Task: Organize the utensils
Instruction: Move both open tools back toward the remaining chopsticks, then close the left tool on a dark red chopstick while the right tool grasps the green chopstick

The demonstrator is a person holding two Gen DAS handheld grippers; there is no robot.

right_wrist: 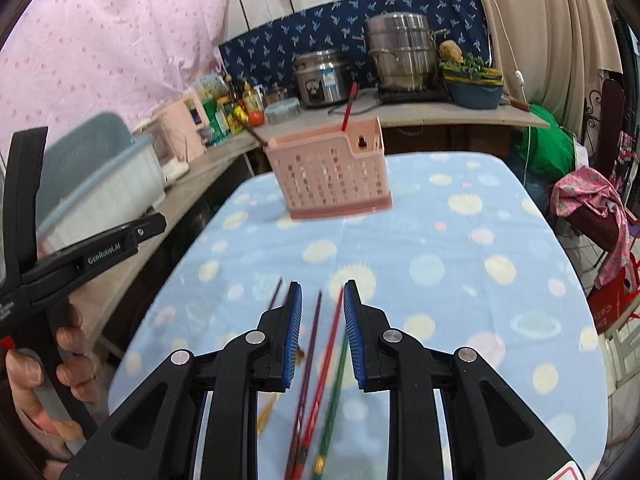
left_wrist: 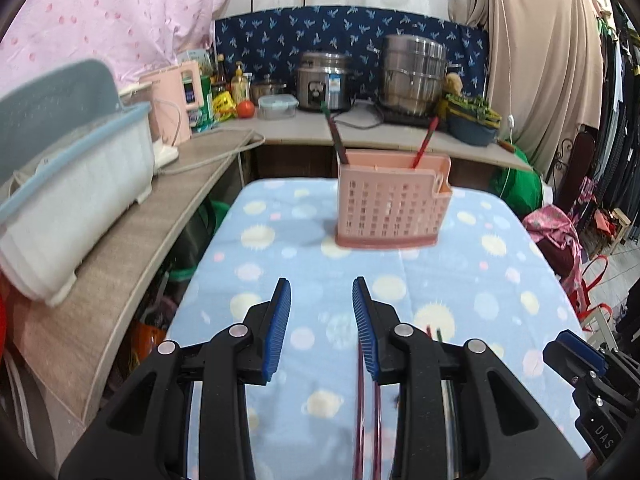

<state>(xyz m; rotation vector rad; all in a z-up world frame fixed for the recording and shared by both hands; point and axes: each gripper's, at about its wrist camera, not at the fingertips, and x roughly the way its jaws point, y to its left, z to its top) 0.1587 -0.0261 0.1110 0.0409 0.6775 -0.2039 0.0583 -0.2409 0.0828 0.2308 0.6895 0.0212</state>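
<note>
A pink perforated utensil holder (left_wrist: 390,204) stands on the blue spotted tablecloth (left_wrist: 280,264); a dark chopstick (left_wrist: 335,136) and a red chopstick (left_wrist: 425,142) lean in it. It also shows in the right wrist view (right_wrist: 334,172). My left gripper (left_wrist: 322,300) is open and empty, short of the holder, above maroon chopsticks (left_wrist: 368,420). My right gripper (right_wrist: 322,300) is open over several loose chopsticks on the cloth: purple (right_wrist: 310,354), red (right_wrist: 326,354), green (right_wrist: 334,396). None is gripped.
A white and blue dish rack (left_wrist: 72,184) sits on the wooden counter (left_wrist: 132,240) at left. A rice cooker (left_wrist: 324,80), steel pots (left_wrist: 414,74), bottles and a vegetable bowl (left_wrist: 472,120) stand behind. The left gripper's handle and hand (right_wrist: 36,280) appear at left.
</note>
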